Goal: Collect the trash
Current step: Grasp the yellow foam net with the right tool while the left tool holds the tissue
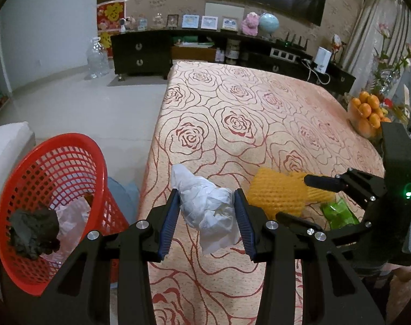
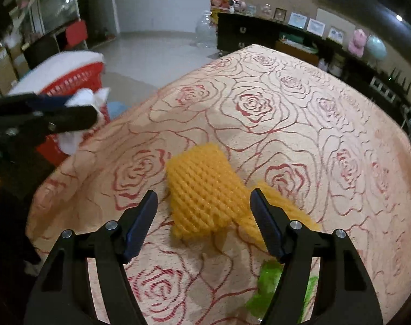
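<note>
Left tongs (image 1: 206,211) clenched on crumpled white paper (image 1: 208,208), red basket (image 1: 53,197) just left of them. Right tongs (image 2: 204,222) spread wide, yellow foam net (image 2: 205,189) lying on counter (image 2: 286,124) between their tips.

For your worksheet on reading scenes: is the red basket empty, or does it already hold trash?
Not empty. The red basket already holds a dark crumpled lump and pale crumpled plastic or paper, seen through its open top in the left wrist view.

- A desk (image 2: 259,140) covered by a rose-patterned cloth is seen.
- Yellow foam netting (image 2: 205,189) lies on it.
- A green wrapper (image 2: 267,284) lies just beside the netting.
</note>
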Available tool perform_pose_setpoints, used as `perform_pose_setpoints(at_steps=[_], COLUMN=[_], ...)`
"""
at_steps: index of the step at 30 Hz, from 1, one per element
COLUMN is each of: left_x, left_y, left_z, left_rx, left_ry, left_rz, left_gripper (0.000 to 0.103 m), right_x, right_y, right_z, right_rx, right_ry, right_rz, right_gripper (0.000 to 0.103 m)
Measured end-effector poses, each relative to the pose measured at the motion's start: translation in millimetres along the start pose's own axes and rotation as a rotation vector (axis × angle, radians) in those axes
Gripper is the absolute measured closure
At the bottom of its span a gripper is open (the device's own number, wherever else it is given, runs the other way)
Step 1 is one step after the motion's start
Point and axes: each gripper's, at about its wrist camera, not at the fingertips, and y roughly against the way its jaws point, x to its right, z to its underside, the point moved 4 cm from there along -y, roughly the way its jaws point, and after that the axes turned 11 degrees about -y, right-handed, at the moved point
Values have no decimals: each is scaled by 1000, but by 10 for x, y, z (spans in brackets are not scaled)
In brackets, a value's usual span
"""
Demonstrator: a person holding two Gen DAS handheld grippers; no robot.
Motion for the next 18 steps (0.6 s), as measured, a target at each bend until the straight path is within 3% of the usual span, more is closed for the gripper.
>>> perform_pose_setpoints(at_steps=[4,11,18], left_x=[-20,-95,-187], left_y=[19,66,138], left_z=[-7,38,43], left_rx=[5,8,18], left_ry=[0,6,15], left_rz=[-6,-12,-34], left_gripper=[64,64,64], right_x=[45,41,-194], right_y=[-19,-242,-257], right_z=[-58,-51,-26], right_rx=[19,-17,-30], right_ry=[-12,-9,65], right_rz=[22,29,-6], right_gripper=[29,32,70])
